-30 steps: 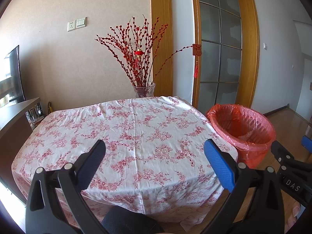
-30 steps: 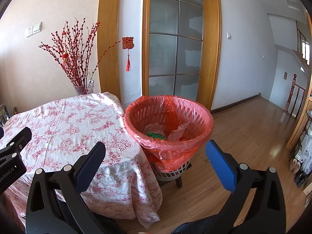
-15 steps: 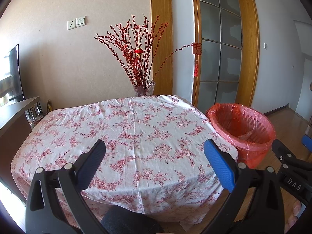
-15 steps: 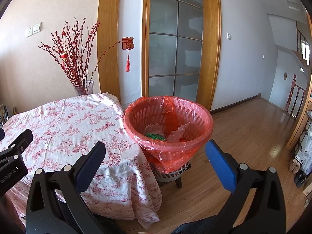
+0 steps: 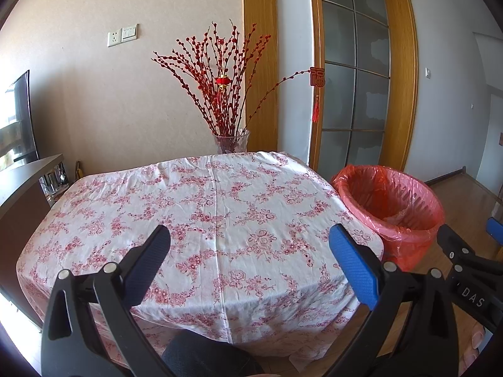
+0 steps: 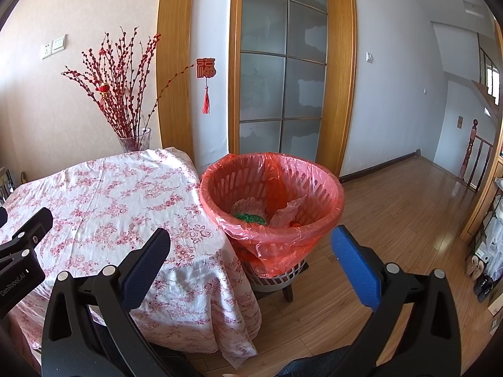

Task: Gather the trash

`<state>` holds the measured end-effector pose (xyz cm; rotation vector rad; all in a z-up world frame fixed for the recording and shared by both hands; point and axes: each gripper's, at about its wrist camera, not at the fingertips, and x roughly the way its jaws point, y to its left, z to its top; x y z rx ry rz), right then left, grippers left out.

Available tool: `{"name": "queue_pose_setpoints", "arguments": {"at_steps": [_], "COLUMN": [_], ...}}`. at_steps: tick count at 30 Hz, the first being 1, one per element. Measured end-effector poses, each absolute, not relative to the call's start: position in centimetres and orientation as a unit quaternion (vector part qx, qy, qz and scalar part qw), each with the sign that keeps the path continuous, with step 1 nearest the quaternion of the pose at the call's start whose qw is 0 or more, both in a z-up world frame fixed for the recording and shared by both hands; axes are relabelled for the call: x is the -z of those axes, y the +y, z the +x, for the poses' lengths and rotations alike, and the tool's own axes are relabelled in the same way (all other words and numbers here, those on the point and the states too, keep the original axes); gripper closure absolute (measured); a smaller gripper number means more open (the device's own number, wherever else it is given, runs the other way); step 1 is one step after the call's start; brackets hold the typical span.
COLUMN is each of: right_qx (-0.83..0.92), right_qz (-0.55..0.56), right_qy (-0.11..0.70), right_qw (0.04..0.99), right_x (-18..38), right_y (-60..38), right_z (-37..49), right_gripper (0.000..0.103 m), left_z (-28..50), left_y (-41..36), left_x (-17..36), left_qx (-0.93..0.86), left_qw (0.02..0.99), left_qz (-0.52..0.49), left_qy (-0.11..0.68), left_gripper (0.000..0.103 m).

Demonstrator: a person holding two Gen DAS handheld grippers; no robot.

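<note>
Both the left gripper (image 5: 250, 251) and the right gripper (image 6: 250, 253) hover with jaws spread wide, grasping nothing. The wastebasket (image 6: 272, 207), lined with a red plastic bag, stands just beside the counter (image 5: 220, 207) with its floral tablecloth; crumpled trash (image 6: 267, 212) lies inside it.

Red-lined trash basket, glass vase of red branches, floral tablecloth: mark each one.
Red-lined trash basket (image 6: 327, 188): right wrist view, right rim.
Glass vase of red branches (image 5: 231, 143): left wrist view, glass body.
Floral tablecloth (image 5: 201, 207): left wrist view, bare top.
</note>
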<state>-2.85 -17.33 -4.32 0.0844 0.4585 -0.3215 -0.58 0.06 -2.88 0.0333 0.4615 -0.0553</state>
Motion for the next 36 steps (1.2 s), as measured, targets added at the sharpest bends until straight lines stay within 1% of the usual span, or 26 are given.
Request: {"name": "queue_pose_setpoints", "arguments": {"at_steps": [36], "right_qx": [0.159], "right_qz": [0.043], "right_qy": [0.232], "right_qw": [0.959], "right_x": [4.72], "right_y": [-17.14], "right_z": [-2.69], "right_gripper": [0.002], "left_z": [-0.51], "left_y": [-0.04], "left_x": [3.03], "left_qx": [0.023], "left_qw": [0.972], "left_qz": [0.017], "left_qy": [0.232], "left_gripper": [0.004]}}
